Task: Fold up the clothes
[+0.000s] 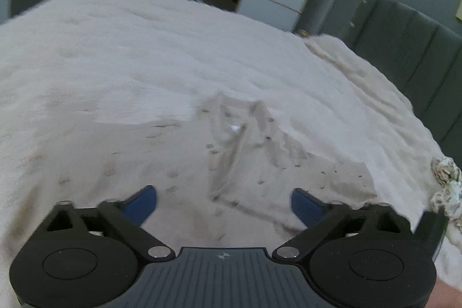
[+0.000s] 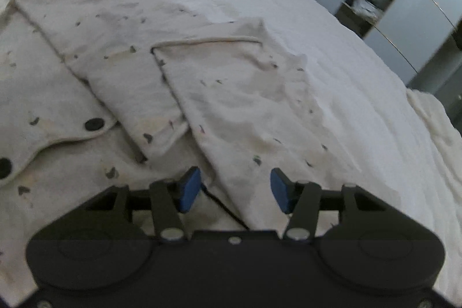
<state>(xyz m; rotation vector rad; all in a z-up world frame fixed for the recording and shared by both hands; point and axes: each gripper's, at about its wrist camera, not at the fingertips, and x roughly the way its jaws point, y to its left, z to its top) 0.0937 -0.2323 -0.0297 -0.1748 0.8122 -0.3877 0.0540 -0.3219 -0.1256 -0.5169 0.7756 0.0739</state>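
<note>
Fabric fills both views: a cream shirt [image 1: 231, 163] with small dark flecks lies spread on the white bed cover [image 1: 144, 54], collar end pointing toward the far edge of the bed, hem end toward the person.

Starting at the left, the left gripper [image 1: 223, 199] hangs above the shirt's body with its blue-padded jaws wide apart and nothing between them. The button placket runs away from it, almost straight along the line of its fingers, up to the collar. In the right wrist view a blurred blue pad at the top left corner is probably this same gripper, though I cannot say so for certain.

Further right, the right gripper [image 2: 234, 189] is low over the cloth, jaws also parted, empty. A sleeve [image 2: 231, 94] already lies folded across the body, and its near edge runs straight into the gap between the pads (the cloth seems just under them, whether touching I cannot tell). Two dark buttons [image 2: 93, 124] sit off to its left.

So the sleeve's long axis points from the right jaws diagonally away toward the far right side of the bed, and the right gripper is plainly the nearer one to take it. A floral cloth [image 1: 446, 186] lies at the bed's right edge, clear of this.
</note>
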